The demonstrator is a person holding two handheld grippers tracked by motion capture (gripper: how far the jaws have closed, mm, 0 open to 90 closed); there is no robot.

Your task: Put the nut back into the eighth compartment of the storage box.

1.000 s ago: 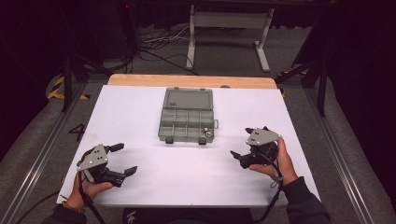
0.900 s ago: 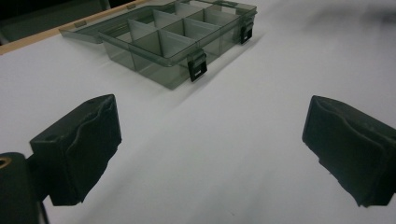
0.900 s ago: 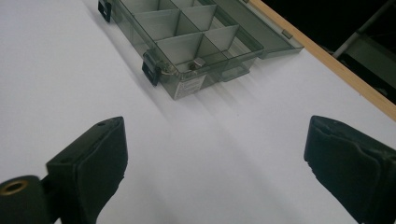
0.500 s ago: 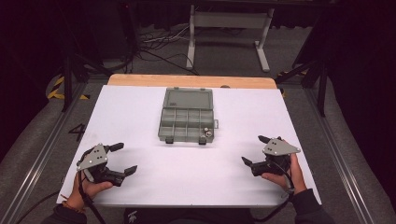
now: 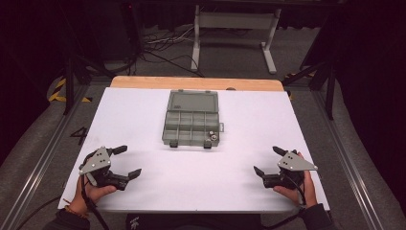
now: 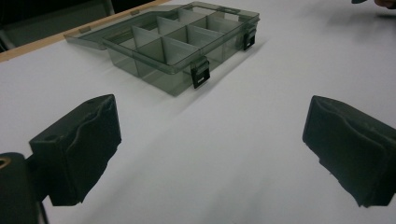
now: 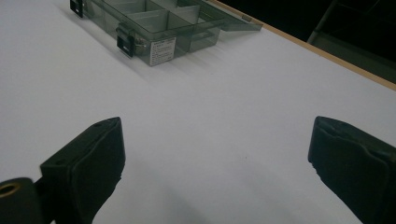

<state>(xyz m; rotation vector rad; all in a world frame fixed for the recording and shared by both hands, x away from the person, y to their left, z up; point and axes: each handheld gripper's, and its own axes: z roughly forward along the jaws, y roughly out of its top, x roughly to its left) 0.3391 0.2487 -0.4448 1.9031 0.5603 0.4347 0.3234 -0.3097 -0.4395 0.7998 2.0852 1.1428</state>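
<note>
A grey translucent compartment box lies on the white table, its lid folded flat behind it. A small metallic item rests in its front right compartment. My left gripper sits near the front left edge, open and empty, well short of the box. My right gripper sits near the front right edge, also open and empty. In the left gripper view the box lies ahead beyond the spread jaws of the left gripper. In the right gripper view the box is at the upper left, ahead of the right gripper.
A wooden strip runs along the table's far edge. Beyond it, a white metal stand and cables are on the dark floor. Metal rails flank the table on both sides.
My right gripper has drawn back from beside the box's front right corner, going right and toward the near edge. The left gripper has stayed put.
</note>
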